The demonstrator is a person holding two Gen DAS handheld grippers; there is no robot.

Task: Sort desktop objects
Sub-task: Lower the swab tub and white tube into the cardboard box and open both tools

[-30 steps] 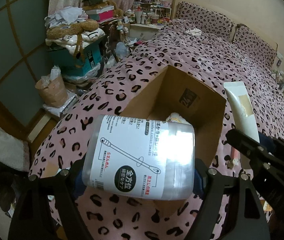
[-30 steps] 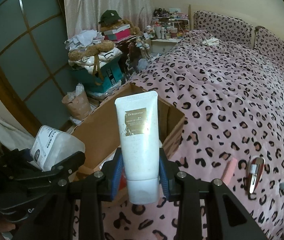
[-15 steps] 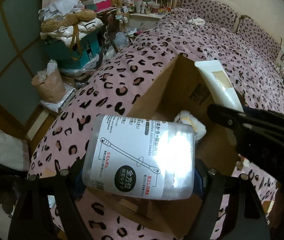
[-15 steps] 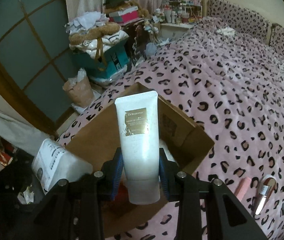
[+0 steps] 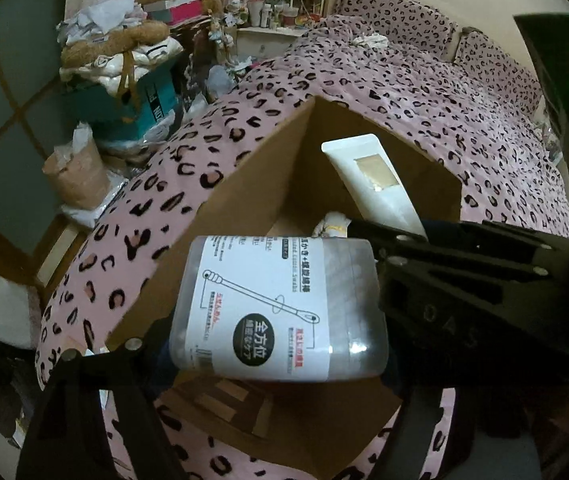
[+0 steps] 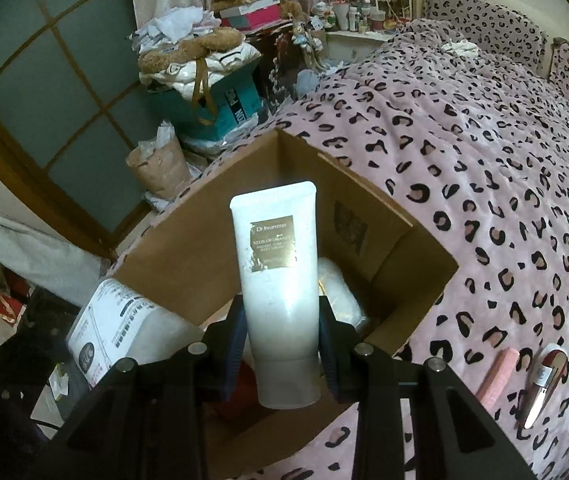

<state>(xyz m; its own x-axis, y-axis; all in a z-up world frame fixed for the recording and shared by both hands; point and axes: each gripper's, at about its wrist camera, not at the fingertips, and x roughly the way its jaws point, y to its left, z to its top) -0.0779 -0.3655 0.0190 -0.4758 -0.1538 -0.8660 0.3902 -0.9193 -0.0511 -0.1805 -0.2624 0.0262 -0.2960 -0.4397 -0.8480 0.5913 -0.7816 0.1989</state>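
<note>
An open cardboard box (image 5: 244, 208) (image 6: 172, 252) sits on the pink leopard-print bed. My left gripper (image 5: 276, 344) is shut on a clear cotton swab container (image 5: 276, 308) with a white label, lying sideways between the pads; its jaws are closing on it a little. It hangs over the box's near left corner and shows as well in the right wrist view (image 6: 116, 320). My right gripper (image 6: 280, 332) is shut on a white cream tube (image 6: 274, 264) with a gold label, cap end in the pads. The tube (image 5: 368, 184) points over the box's inside.
Inside the box lie a white soft bundle (image 6: 340, 292) and something red (image 6: 240, 400). A pink bar (image 6: 498, 376) and a red-and-silver clip (image 6: 544, 380) lie on the blanket to the right. A clutter pile (image 6: 204, 80) and a paper bag (image 6: 156, 168) stand beyond the bed's left edge.
Both grippers have sunk toward the box with their loads. The right gripper and tube have come in from the right, over the box opening and close beside the swab container.
</note>
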